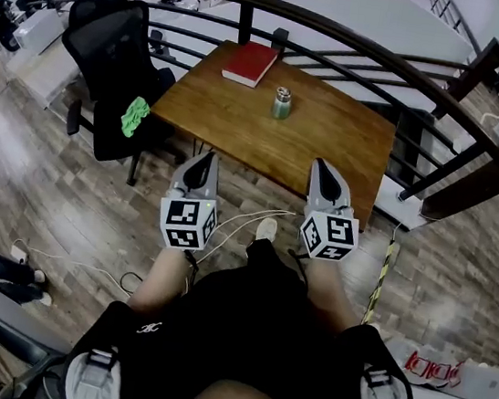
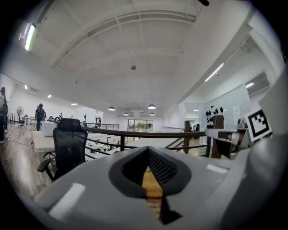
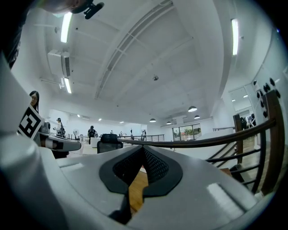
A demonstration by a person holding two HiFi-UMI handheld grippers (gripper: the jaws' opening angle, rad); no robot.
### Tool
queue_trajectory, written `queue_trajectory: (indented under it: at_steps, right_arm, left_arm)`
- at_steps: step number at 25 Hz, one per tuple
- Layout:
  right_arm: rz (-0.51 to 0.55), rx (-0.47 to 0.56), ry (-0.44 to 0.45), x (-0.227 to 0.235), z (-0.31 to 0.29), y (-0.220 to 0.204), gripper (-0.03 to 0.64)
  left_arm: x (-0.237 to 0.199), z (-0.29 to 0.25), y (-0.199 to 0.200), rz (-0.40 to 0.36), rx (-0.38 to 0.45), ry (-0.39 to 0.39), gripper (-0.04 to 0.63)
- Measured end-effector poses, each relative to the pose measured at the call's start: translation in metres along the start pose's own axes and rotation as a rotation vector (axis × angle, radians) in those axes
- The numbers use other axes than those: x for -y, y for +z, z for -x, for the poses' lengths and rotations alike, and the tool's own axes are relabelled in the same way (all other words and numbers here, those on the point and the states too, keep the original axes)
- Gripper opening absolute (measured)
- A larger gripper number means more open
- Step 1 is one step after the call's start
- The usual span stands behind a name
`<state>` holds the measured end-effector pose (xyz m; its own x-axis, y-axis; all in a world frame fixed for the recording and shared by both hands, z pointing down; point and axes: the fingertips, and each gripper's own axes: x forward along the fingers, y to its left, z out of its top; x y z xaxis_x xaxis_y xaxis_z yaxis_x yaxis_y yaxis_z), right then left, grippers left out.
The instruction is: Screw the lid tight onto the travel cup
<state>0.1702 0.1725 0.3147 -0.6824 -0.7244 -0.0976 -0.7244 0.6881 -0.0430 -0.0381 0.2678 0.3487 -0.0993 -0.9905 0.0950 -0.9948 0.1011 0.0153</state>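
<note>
Wood-grained tabletop (image 1: 240, 137) carries the travel cup (image 1: 282, 103), which stands upright near the middle with its long axis vertical. A red book (image 1: 250, 62) lies well apart from it toward the far corner. The cup's upper part looks metallic and its body greenish. A lid seems to sit on top, but the cup is too small in the head view to tell whether that lid is seated or only resting.

From the head view, the cup lies straight ahead of both claws and farther out over the tabletop, in the lane between them. The left claw (image 1: 207, 157) points at the near edge of the tabletop, with the cup ahead and to its right. The right claw (image 1: 318, 165) reaches slightly farther in, with the cup ahead and to its left. I judge the right claw a little nearer. Neither gripper view shows the cup, only a strip of wood through the slit where the jaws meet.

Both claws are clenched on nothing, their dark pads closed against each other. They are held side by side in front of the person's waist, roughly parallel and pointing level, with marker cubes toward the body. Since the cup's axis is upright and the claws lie level, a side grasp on the body by one claw and a grip round the lid by the other looks likely. Both would first need to release.
</note>
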Motion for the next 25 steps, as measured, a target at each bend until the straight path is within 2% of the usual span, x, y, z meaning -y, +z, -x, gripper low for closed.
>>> queue_trajectory:
  at_steps: [3,7,12,16,25]
  right_arm:
    - [-0.044,-0.014,-0.011,0.018,-0.019,-0.012,0.003]
    - [-0.051,-0.016,-0.016,0.042,-0.051,-0.027,0.003]
    - [-0.073,-0.046,-0.014,0.081,-0.124,-0.055,0.002]
    - [-0.060,-0.080,0.017,0.108,-0.191,-0.063,0.003]
    - [-0.098,-0.128,0.120,0.154,-0.296,-0.086,0.003]
  left_arm:
    - [0.001,-0.021,0.000,-0.030,-0.003,-0.004,0.052]
    - [-0.004,-0.055,-0.004,-0.057,-0.002,0.013,0.052]
    - [-0.018,-0.134,-0.008,-0.065,0.006,0.002,0.052]
    - [-0.031,-0.203,-0.002,-0.085,-0.018,0.006,0.052]
    - [-0.047,-0.323,-0.019,-0.044,-0.094,-0.011,0.054]
